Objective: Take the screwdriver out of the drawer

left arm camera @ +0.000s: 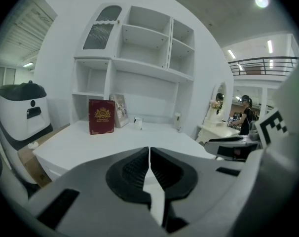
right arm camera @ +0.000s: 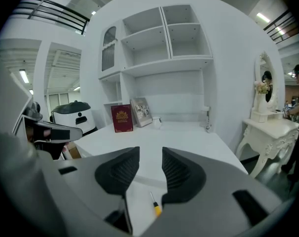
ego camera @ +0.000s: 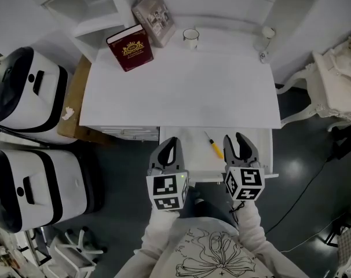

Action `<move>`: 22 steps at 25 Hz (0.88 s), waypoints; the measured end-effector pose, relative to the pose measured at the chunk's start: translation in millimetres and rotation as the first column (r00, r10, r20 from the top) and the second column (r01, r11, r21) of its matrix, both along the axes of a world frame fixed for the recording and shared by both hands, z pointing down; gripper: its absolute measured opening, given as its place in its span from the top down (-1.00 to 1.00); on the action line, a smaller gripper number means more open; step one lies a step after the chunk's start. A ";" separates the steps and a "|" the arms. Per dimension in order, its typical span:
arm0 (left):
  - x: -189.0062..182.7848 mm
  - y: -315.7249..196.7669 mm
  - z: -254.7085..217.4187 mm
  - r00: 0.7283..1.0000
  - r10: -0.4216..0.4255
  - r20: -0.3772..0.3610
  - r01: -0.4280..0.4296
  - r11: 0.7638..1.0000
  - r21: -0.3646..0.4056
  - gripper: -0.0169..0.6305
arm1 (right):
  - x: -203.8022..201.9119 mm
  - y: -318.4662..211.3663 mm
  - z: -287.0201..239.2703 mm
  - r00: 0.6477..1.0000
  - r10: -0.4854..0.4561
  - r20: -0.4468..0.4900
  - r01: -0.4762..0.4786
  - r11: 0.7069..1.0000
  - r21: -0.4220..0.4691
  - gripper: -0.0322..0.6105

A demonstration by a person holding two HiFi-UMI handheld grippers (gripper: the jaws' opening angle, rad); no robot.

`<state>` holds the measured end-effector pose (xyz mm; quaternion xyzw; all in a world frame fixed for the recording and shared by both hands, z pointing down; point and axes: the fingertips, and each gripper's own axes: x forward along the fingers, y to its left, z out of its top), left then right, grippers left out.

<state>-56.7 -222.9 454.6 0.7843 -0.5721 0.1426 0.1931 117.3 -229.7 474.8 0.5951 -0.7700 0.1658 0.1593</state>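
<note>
The drawer (ego camera: 190, 155) under the white desk stands pulled out. Inside it lies a yellow-handled screwdriver (ego camera: 214, 145), tip pointing toward the desk; the right gripper view shows the same screwdriver (right arm camera: 154, 205) just below the jaws. My right gripper (ego camera: 240, 145) hovers over the drawer's right part, slightly right of the screwdriver, jaws open with nothing between them. At the drawer's left front corner my left gripper (ego camera: 166, 151) is held with its jaws shut and empty; in its own view the left gripper (left arm camera: 149, 168) shows the pads meeting.
On the white desk (ego camera: 181, 91) stand a red book (ego camera: 130, 47), a framed picture (ego camera: 154, 17), a small cup (ego camera: 190, 37) and a bottle (ego camera: 264, 38). Two white-and-black machines (ego camera: 25, 132) stand to the left. A white side table (ego camera: 337, 80) is at the right.
</note>
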 end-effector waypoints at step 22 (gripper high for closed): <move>-10.5 -10.4 100.6 1.000 -0.019 -0.004 0.017 0.971 -0.239 0.92 | -15.6 -12.5 135.4 0.988 -0.145 -0.055 0.121 0.944 -0.308 0.47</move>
